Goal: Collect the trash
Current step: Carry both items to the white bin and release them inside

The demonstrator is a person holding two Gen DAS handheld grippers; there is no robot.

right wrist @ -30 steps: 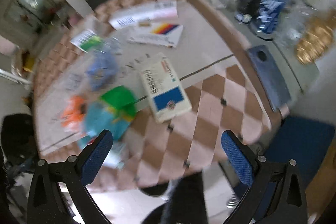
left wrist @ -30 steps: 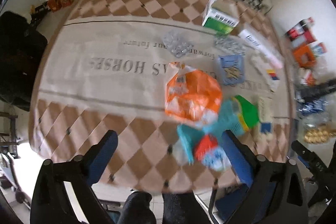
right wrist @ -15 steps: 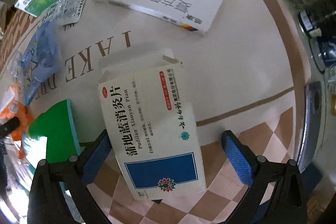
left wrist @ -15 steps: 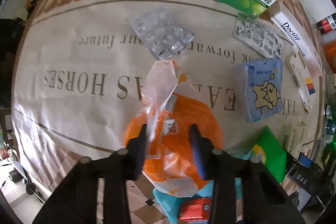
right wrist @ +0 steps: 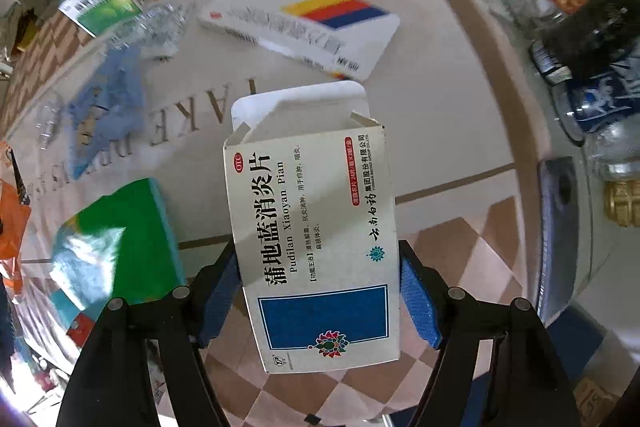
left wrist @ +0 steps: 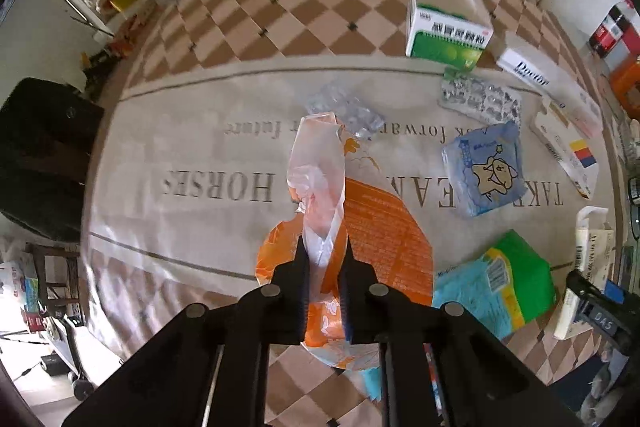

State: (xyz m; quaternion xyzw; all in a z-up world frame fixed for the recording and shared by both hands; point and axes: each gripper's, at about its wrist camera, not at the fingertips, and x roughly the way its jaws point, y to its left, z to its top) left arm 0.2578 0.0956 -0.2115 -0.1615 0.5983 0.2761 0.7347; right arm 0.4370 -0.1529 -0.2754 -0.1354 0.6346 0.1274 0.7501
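Trash is shown scattered over a counter (left wrist: 192, 131) covered with a printed cloth. In the left wrist view, the left gripper (left wrist: 323, 259) is seen with its jaws closed on the clear twisted neck of an orange plastic bag (left wrist: 384, 227), whose body lies on the cloth just beyond and beneath the jaws. Beyond the bag's neck a clear blister pack (left wrist: 344, 107) is seen; to the right lie a blue tissue packet (left wrist: 486, 169), a green and teal packet (left wrist: 504, 283), a second blister pack (left wrist: 480, 99), a green and white carton (left wrist: 446, 31) and a white box (left wrist: 528, 71) marked "Doctor". In the right wrist view, the right gripper (right wrist: 320, 275) is seen with its jaws pressed against both long sides of a white and blue medicine box (right wrist: 316, 227), whose far flap stands open. Whether the box is lifted clear of the cloth cannot be told. Behind it a long box with yellow, red and blue stripes (right wrist: 304, 27) is shown lying flat, and the green and teal packet (right wrist: 116, 239) lies to the left.
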